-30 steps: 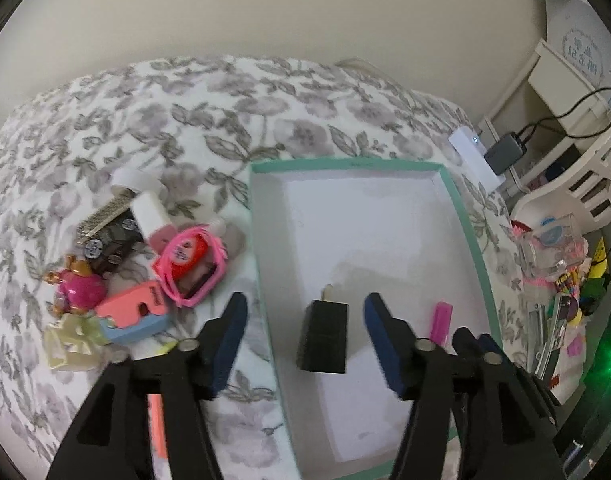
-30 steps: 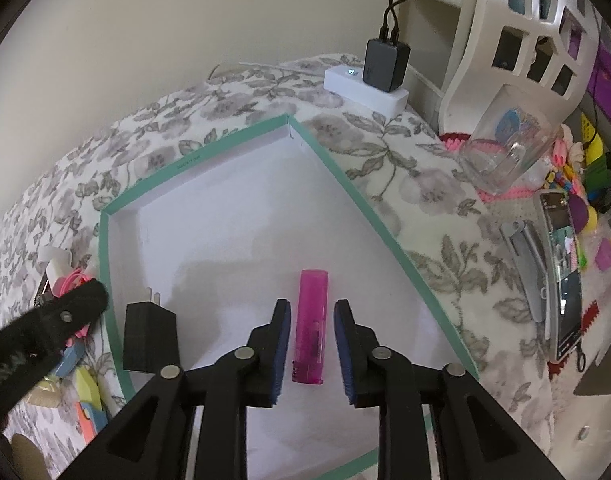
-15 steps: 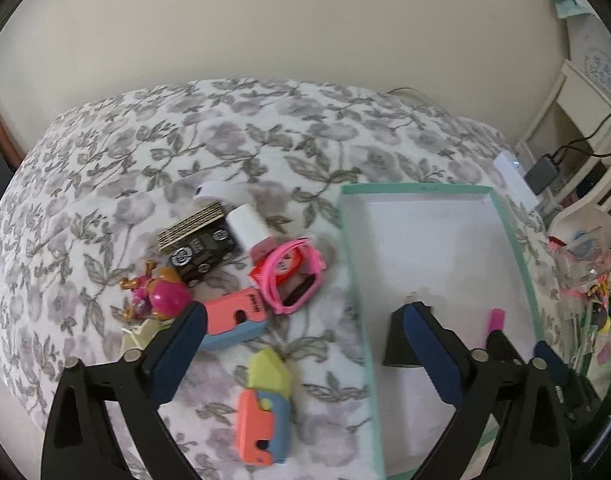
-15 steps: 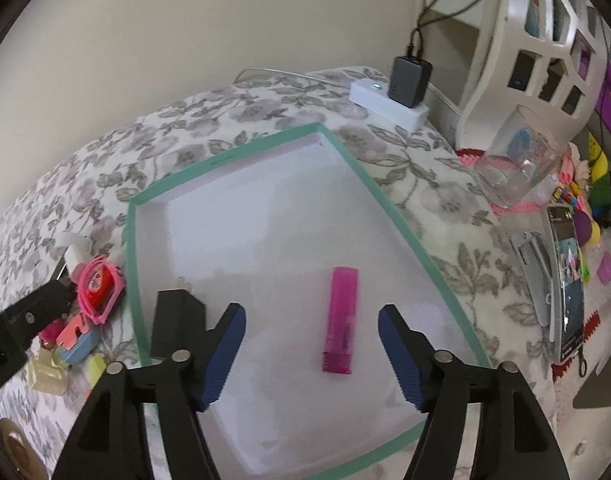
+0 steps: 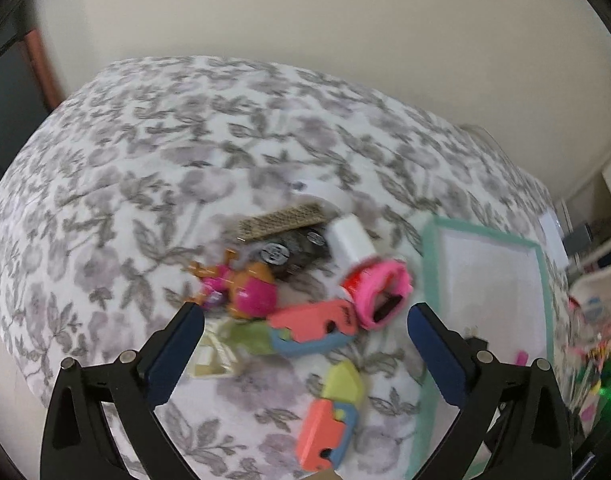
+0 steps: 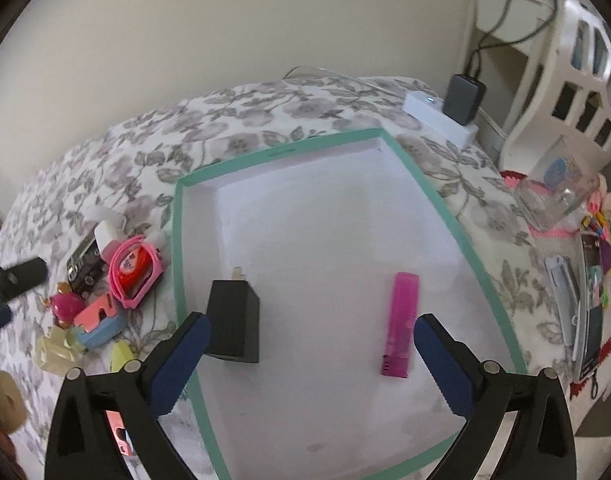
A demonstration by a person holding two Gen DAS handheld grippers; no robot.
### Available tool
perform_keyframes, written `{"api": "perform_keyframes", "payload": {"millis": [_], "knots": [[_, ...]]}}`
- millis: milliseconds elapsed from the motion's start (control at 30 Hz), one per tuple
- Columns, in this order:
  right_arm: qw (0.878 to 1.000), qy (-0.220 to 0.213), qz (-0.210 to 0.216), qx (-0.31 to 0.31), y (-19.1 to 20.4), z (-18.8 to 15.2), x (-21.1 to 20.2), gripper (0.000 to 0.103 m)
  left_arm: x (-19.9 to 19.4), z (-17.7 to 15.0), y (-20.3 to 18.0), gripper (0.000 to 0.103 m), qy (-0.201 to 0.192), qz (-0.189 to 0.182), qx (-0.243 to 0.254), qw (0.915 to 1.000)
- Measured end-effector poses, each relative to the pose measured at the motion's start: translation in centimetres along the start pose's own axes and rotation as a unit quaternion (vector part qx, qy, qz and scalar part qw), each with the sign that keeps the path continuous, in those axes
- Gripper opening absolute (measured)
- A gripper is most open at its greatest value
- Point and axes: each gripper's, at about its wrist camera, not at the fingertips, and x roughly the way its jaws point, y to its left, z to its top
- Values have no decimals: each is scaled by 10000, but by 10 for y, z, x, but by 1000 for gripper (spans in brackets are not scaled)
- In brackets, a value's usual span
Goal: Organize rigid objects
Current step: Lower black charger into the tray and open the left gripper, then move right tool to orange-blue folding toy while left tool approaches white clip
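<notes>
A white tray with a teal rim point(image 6: 433, 196) lies on the floral cloth; its rim also shows in the left wrist view point(image 5: 425, 264). In it lie a black charger plug point(image 6: 234, 326) and a pink lighter point(image 6: 401, 324). My right gripper point(image 6: 307, 356) is open and empty above the tray's near part, between the two. My left gripper point(image 5: 305, 344) is open and empty above a pile left of the tray: a pink watch point(image 5: 379, 292), a pink ball toy point(image 5: 249, 292), a coral and blue block point(image 5: 313, 326), a black toy car point(image 5: 293, 250), a white bottle point(image 5: 351, 238).
A second coral, blue and yellow block point(image 5: 333, 420) lies near the front by the tray's left rim. Right of the tray are a white power strip with a charger point(image 6: 449, 112), a clear glass point(image 6: 557, 188), a white basket and small clutter. A wall stands behind the table.
My left gripper has swung left from over the tray to over the pile. My right gripper has opened wide, let go of the pink lighter and drawn back a little.
</notes>
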Motion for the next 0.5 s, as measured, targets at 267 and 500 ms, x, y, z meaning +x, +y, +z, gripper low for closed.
{"api": "perform_keyframes", "payload": {"millis": [267, 500], "knots": [[9990, -87, 163, -408, 31, -2, 5, 103, -3, 6, 34, 103, -274, 280, -590, 9975], [9964, -337, 650, -433, 46, 0, -12, 103, -1, 1, 53, 103, -164, 238, -899, 9955]]}}
